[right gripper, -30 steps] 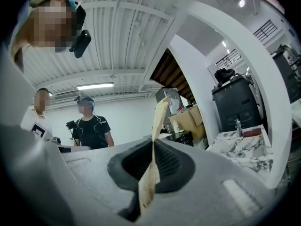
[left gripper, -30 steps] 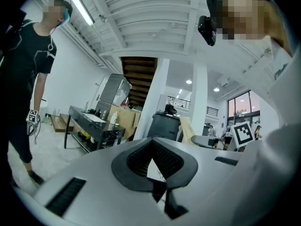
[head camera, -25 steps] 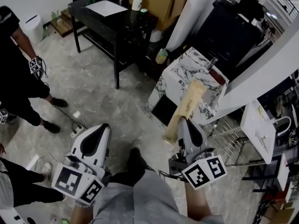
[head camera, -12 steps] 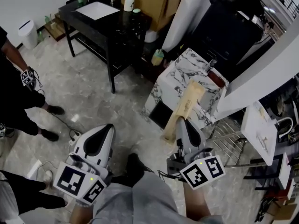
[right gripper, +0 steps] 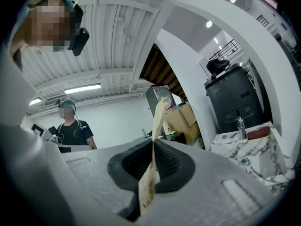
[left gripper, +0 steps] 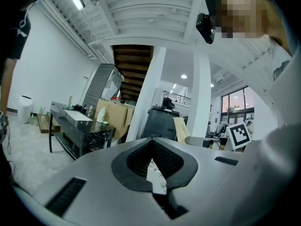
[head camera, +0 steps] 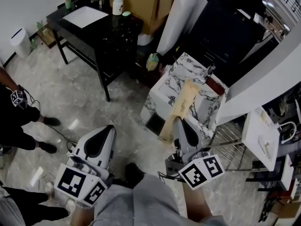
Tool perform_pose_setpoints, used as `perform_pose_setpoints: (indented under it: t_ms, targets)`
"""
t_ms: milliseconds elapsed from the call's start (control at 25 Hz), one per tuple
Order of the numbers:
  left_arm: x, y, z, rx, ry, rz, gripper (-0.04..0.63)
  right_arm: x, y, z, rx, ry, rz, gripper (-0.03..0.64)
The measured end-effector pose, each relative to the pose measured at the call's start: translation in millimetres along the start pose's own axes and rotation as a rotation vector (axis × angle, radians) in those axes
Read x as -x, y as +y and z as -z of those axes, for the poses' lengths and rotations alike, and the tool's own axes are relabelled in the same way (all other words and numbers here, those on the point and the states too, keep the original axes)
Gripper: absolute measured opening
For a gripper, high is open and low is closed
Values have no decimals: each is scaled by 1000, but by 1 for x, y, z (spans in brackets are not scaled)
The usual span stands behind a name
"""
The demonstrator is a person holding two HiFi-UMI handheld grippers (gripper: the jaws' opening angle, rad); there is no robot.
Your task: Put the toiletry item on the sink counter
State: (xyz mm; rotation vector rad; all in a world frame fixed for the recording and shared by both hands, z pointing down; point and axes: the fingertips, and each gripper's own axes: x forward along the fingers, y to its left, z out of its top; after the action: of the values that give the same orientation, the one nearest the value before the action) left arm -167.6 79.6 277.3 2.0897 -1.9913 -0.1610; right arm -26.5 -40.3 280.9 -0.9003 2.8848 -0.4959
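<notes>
My right gripper (head camera: 178,121) is shut on a flat tan paper pouch (head camera: 181,103), the toiletry item. The pouch sticks out past the jaws, toward a white marble sink counter (head camera: 175,83) with a chrome faucet (head camera: 209,70). In the right gripper view the pouch (right gripper: 156,121) stands edge-on between the pads, with the marble counter (right gripper: 256,149) off to the right. My left gripper (head camera: 104,129) is low at the left over the floor, its jaws together with nothing in them (left gripper: 151,144).
A black table (head camera: 106,34) with a white basin (head camera: 84,16) and a white bottle (head camera: 117,4) stands at the back left, with a cardboard box (head camera: 141,1) behind it. A black cabinet (head camera: 230,29) is behind the marble counter and a wire rack (head camera: 235,147) to its right. A person's legs (head camera: 16,121) are at the far left.
Both grippers have moved forward across the floor toward the marble counter. The pouch stays in the right gripper. The black table and the person have slid left in view.
</notes>
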Motion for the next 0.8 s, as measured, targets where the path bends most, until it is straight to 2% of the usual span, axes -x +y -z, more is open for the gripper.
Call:
perform_pose_setpoints:
  t_ms: [360,600,800]
  targets:
    - [-67,14,-16,-5,-21,-16,5,-51,-46,-23,-4,-14,-18,3]
    - [-98,18,-20,-12,-25,-23,5,-62,-72,-30,1,-22,-11,3]
    - [-122,9,-21,-7,-13,6,5,-63,-92,-32,-10,-13,12,3]
